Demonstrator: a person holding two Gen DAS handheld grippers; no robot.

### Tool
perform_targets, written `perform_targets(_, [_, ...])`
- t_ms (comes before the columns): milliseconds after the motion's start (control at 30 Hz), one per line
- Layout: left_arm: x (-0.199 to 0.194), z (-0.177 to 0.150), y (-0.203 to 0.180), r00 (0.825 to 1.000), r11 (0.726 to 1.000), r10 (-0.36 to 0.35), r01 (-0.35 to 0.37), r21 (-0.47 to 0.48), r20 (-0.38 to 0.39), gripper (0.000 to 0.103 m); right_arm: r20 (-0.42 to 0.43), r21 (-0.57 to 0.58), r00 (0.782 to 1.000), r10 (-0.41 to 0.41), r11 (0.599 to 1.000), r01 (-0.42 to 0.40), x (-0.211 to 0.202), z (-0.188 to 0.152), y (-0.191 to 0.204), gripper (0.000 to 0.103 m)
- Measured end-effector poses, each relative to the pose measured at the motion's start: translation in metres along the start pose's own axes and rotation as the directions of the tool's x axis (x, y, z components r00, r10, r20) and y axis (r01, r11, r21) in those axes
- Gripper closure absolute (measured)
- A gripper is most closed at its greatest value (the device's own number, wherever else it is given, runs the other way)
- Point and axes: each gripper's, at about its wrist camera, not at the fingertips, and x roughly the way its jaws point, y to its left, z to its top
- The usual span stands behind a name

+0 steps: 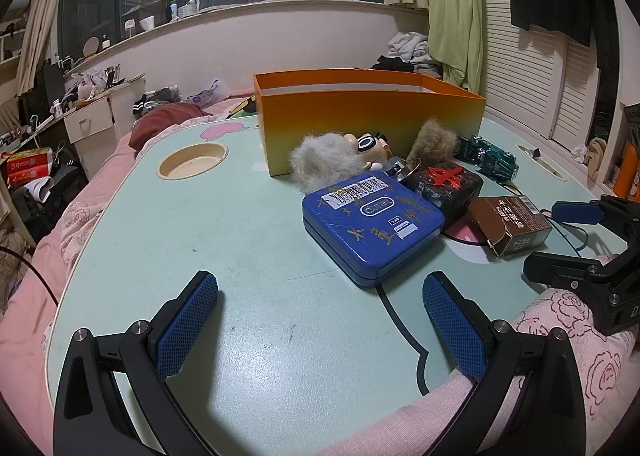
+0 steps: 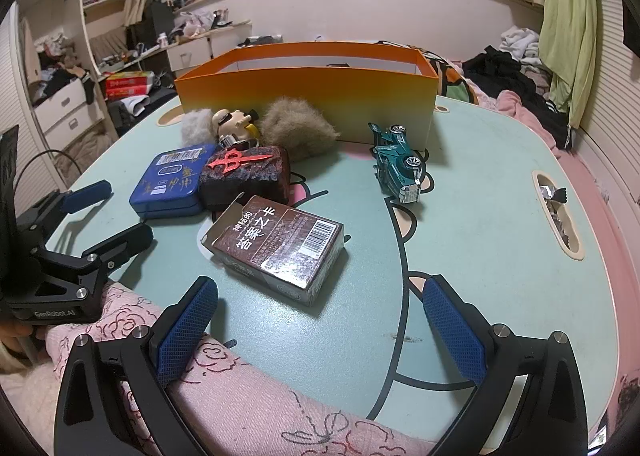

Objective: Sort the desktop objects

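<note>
An orange box [image 1: 360,111] [image 2: 304,95] stands open at the back of the pale green table [image 1: 248,223] [image 2: 472,223]. In front of it lie a furry keychain doll [image 1: 340,155] [image 2: 236,121], a blue tin [image 1: 372,223] [image 2: 170,183], a dark block with a red glyph [image 1: 446,185] [image 2: 244,175], a brown card box [image 1: 510,225] [image 2: 280,250] and a teal toy car [image 1: 490,157] [image 2: 398,161]. My left gripper [image 1: 320,320] [image 2: 108,211] is open just short of the tin. My right gripper [image 2: 320,324] [image 1: 560,236] is open near the card box.
A round cup recess [image 1: 192,161] sits at the table's left; a slot holding foil wrappers [image 2: 558,207] runs along its right edge. Pink floral bedding [image 2: 240,384] overlaps the near edge. Clothes [image 2: 504,67] and cluttered drawers [image 2: 64,111] surround the table.
</note>
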Motion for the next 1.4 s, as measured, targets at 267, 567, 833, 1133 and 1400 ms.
perform_targets(267, [0.0,0.0,0.0,1.0,1.0,-0.003,0.003,0.003,0.001,0.001,0.0,0.0,1.0,-0.001,1.0,0.001,0.0,0.0,0.0,0.0])
perform_targets(567, [0.0,0.0,0.0,1.0,1.0,-0.008,0.008,0.006,0.001,0.001,0.001,0.001,1.0,-0.001,1.0,0.001,0.0,-0.001,0.0,0.001])
perform_targets(833, [0.0,0.0,0.0,1.0,1.0,-0.011,0.011,0.008,0.002,0.001,0.009,0.009,1.0,0.008,1.0,-0.008,0.0,0.004,0.002,0.0])
perform_targets(1133, [0.0,0.0,0.0,1.0,1.0,-0.015,0.015,0.01,0.003,0.001,0.04,0.013,0.999,0.016,1.0,-0.017,-0.002,0.015,0.002,0.001])
perform_targets(1400, [0.0,0.0,0.0,1.0,1.0,-0.018,0.018,0.012,0.003,0.001,0.008,-0.03,1.0,0.023,0.999,-0.023,0.015,0.05,0.028,0.001])
